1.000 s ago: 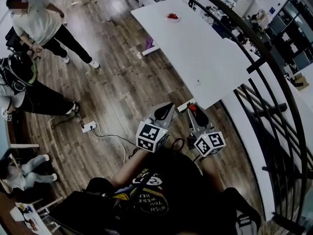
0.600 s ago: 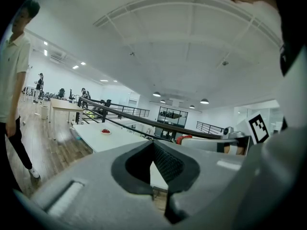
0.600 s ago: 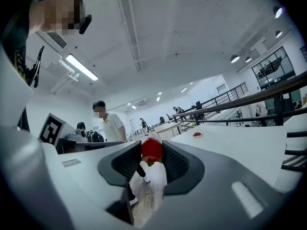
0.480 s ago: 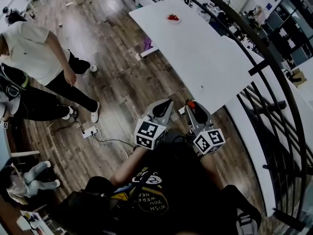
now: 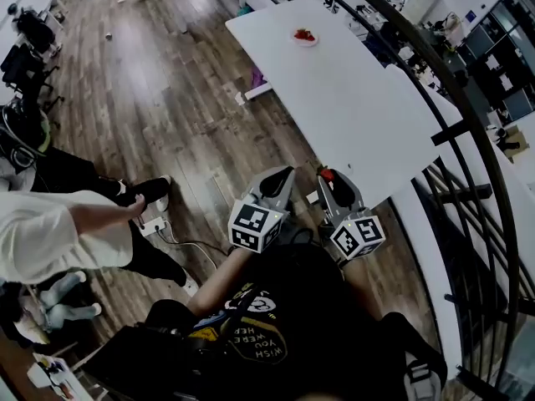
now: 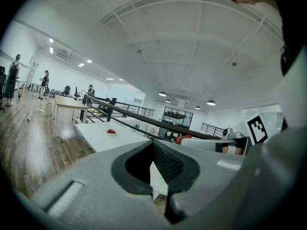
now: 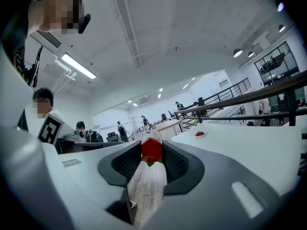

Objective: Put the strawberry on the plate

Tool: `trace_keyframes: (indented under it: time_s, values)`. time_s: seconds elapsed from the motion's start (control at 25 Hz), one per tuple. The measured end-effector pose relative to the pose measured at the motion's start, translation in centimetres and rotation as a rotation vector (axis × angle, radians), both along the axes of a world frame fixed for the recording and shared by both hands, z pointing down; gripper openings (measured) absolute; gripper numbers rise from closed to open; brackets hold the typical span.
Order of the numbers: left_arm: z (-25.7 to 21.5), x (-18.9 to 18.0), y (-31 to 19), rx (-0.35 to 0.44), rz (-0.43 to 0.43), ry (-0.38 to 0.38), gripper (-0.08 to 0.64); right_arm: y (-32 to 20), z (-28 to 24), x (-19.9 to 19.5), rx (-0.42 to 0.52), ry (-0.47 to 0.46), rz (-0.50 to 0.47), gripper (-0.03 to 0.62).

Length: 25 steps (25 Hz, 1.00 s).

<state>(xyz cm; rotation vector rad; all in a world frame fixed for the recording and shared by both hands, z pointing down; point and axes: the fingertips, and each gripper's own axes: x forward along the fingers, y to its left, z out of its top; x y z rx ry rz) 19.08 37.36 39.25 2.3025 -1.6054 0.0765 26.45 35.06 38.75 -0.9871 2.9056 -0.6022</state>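
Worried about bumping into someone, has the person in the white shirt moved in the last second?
Yes. The person in the white shirt has walked closer, from well beyond the power strip to right beside it.

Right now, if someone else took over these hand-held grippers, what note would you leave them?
Left hand-held gripper: shut, empty.
Right hand-held gripper: shut on the strawberry, off the table's near end.
Plate: far end of the white table, with something red on it.
Done: strawberry is gripped.
Left: carry it to the plate and release it there.
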Motion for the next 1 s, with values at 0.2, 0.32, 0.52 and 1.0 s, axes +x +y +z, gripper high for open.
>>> trace_keyframes:
  time_s: [0.2,0.32,0.52,1.0]
  values:
    - [-0.3,-5.8,-9.2,0.008,-0.008,-0.012,0.000,-9.1,-0.2,-5.9,0.015,0.000,-0.019,0.138]
    - [-0.3,-5.9,-12.3,0.018,-0.015,-0.030,0.000,-12.3,0.0,-6.2,0.018,-0.008,-0.033,0.138]
    - [-0.7,-5.3,-16.1,0.023,-0.036,-0.045,0.000,-16.3,-0.3,-5.8,0.021,-0.019,-0.057,0.140]
    - [0.6,-8.4,-21.6,-0.008,-0.076,-0.034,0.000,-21.9,1.4,-8.6,-0.012,-0.005,-0.083,0.138]
